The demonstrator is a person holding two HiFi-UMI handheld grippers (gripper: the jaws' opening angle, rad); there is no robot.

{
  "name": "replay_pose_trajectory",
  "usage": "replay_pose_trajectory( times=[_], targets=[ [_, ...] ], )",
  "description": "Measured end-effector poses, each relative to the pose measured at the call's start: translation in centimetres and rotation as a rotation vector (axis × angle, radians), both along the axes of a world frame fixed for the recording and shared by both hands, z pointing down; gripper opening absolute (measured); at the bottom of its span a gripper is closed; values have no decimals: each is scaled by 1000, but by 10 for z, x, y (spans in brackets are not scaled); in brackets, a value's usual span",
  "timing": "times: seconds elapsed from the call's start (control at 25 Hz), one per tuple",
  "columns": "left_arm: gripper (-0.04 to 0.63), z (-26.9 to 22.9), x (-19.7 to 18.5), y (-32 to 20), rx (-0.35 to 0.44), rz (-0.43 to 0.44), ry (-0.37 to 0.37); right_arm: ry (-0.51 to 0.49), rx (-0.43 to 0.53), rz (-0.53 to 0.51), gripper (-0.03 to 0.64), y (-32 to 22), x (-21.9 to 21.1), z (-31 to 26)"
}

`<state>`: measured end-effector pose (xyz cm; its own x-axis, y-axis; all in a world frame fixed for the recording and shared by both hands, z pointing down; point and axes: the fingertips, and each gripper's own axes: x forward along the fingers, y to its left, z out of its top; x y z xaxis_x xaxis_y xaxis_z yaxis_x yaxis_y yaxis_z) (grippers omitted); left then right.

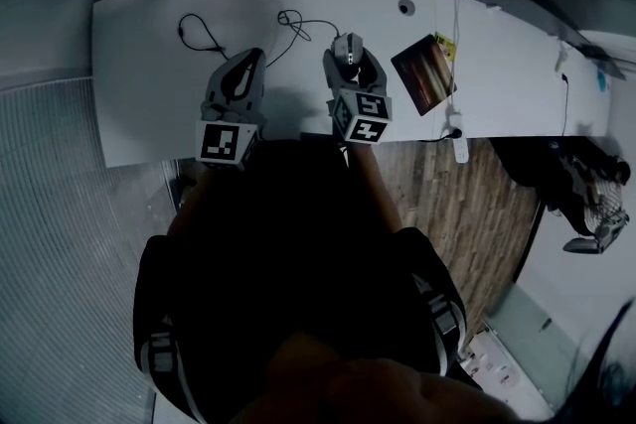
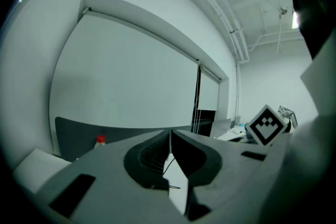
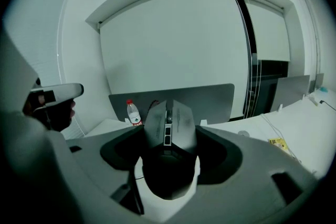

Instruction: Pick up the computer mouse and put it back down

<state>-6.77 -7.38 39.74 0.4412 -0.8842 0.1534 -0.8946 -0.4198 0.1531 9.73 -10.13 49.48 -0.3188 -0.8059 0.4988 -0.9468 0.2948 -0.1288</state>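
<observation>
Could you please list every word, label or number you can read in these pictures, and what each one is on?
No text is legible anywhere.
On the bottle: label too small to read.
On the yellow card: print blurred.
On the computer mouse: no readable marking.
On the marker cube: square code pattern only, no letters.

a long white worktop (image 1: 139,84) backs onto a dark grey partition screen (image 3: 215,99). behind it, wide white roller blinds (image 3: 173,44) cover a pale wall, with a dark strip of window (image 3: 270,84) under one. the floor is wood planks (image 1: 447,204) on the right and ribbed grey covering (image 1: 60,243) on the left. the light is dim and cool.
</observation>
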Motion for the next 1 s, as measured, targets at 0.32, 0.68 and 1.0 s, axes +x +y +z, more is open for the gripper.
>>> replay_pose_trajectory(
  times=[0.32, 0.68, 1.0],
  targets=[
    [12, -1, 2, 3, 23, 20, -13, -11, 106, -15, 290, 7, -1, -44],
    [12, -1, -2, 2, 24, 16, -9, -48, 171, -12, 290, 18, -5, -74],
    [12, 3, -1, 3, 21, 29, -8, -79, 187, -14, 290, 30, -10, -85]
  ],
)
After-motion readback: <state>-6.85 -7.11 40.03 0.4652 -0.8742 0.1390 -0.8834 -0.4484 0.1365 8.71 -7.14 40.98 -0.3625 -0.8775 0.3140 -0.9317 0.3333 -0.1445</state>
